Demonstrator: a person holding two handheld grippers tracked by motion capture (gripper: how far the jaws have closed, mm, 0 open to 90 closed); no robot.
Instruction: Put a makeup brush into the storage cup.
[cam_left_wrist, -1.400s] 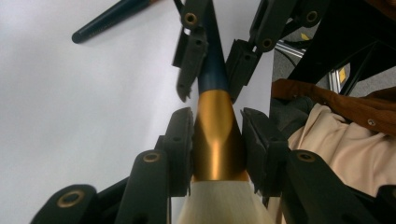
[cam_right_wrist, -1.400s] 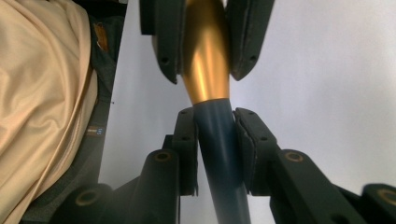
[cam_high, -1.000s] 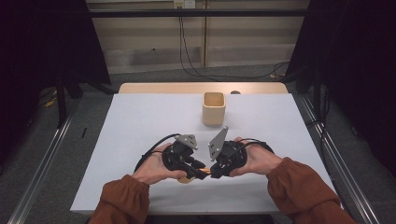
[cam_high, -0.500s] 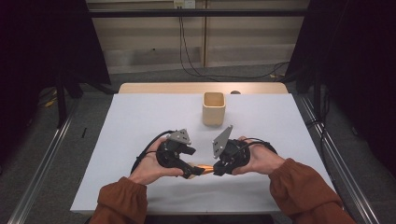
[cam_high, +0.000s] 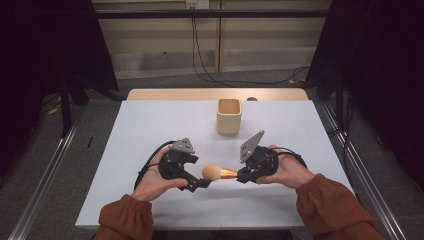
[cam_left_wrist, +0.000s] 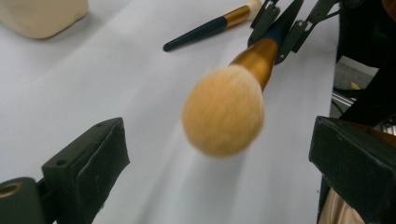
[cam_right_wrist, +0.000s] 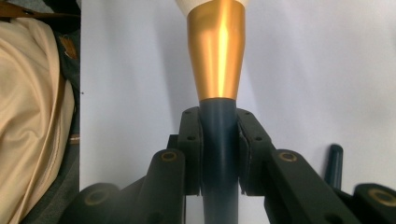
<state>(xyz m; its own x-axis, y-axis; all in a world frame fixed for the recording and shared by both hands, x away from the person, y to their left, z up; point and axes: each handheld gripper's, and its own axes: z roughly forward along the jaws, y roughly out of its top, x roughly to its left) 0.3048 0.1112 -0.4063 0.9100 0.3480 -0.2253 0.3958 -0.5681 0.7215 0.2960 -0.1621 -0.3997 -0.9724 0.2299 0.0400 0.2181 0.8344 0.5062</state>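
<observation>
Near table edge: two rust-sleeved forearms come in, each hand carrying a gripper over the white table (cam_high: 150, 125).

Right gripper (cam_high: 243, 176): jaws clamped tight on the dark handle of a powder brush (cam_high: 218, 173), just below its gold ferrule. The right gripper view shows both pads pressed flat against the handle, ferrule flaring away above them. The brush is held about level, above the table surface, its round tan head pointing toward the left gripper.

Left gripper (cam_high: 202, 183): jaws have just been opening and now stand wide. In the left gripper view the brush head (cam_left_wrist: 223, 115) floats between the two black jaws, clear of both pads; no contact.

Same view, farther off: a second, slimmer makeup brush (cam_left_wrist: 212, 25) lies flat on the table beyond the right gripper, dark handle, gold band, pale tip.

Mid-table, well apart from both grippers: a cream square-sided cup (cam_high: 229, 116), upright, open top.

Far side: a wooden table edge (cam_high: 200, 94), then grey floor with black cables.
</observation>
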